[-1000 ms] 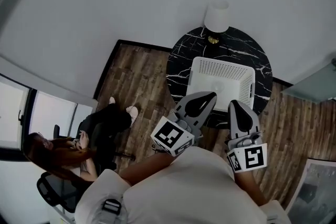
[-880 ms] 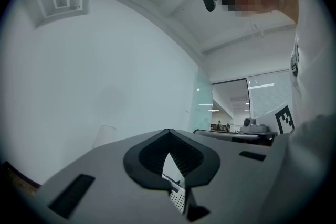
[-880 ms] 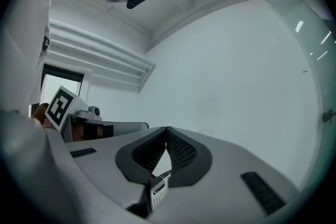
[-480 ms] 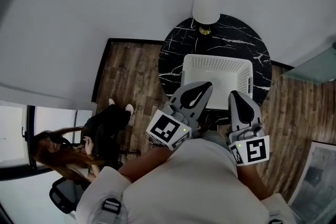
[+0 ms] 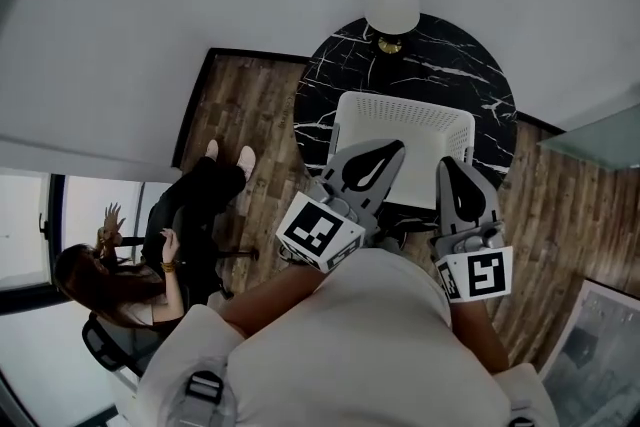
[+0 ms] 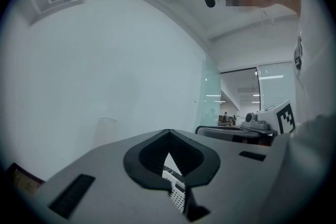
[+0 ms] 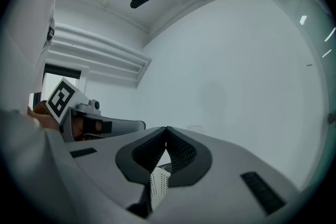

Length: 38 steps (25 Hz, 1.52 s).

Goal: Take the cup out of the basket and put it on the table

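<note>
A white perforated basket [image 5: 400, 120] stands on the round black marble table [image 5: 330, 85]. No cup shows in any view, and the two grippers cover the basket's near part. My left gripper [image 5: 400, 147] hovers over the basket's near left side, its jaws shut with nothing between them. My right gripper [image 5: 446, 162] hangs over the near right side, also shut and empty. In the left gripper view the left gripper [image 6: 168, 131] has its tips together, with a sliver of basket [image 6: 179, 195] below them. The right gripper [image 7: 167, 128] looks the same, above the basket wall [image 7: 157, 185].
A white lamp [image 5: 392, 0] stands at the table's far edge against the pale wall. A person sits in an office chair [image 5: 150, 255] on the wood floor to the left. A glass panel [image 5: 600, 150] rises to the right of the table.
The head view has swung, so the table, basket and lamp sit a little further left and up. Both grippers stay shut over the basket's near edge. The seated person raised a hand.
</note>
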Each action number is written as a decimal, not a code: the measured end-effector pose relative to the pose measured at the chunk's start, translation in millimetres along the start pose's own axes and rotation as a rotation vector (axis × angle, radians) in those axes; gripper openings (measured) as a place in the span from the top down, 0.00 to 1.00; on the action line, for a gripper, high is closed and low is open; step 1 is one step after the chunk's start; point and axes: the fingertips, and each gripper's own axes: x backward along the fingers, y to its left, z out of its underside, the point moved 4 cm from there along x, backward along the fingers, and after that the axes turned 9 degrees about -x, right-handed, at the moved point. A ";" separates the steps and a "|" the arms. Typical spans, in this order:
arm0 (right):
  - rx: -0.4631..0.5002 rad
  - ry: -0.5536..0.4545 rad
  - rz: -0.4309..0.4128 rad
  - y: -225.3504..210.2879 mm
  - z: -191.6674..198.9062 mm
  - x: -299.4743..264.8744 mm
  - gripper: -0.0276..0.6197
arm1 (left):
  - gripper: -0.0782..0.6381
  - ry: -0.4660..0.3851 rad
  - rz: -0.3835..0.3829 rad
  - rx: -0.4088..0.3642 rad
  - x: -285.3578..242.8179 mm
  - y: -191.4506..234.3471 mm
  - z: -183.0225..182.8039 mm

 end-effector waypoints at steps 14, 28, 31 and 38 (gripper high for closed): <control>0.169 0.317 -0.173 -13.9 82.3 -57.3 0.95 | 0.88 0.203 -0.049 0.103 -9.5 35.8 86.2; 0.372 0.689 -0.365 -17.0 180.7 -97.4 0.95 | 0.88 0.331 -0.014 0.171 -18.9 60.2 146.6; 0.397 0.753 -0.392 -17.7 196.8 -101.2 0.95 | 0.88 0.344 -0.013 0.191 -20.9 64.0 154.0; 0.467 0.892 -0.444 -19.0 235.1 -106.2 0.95 | 0.88 0.396 -0.013 0.239 -25.4 71.2 175.0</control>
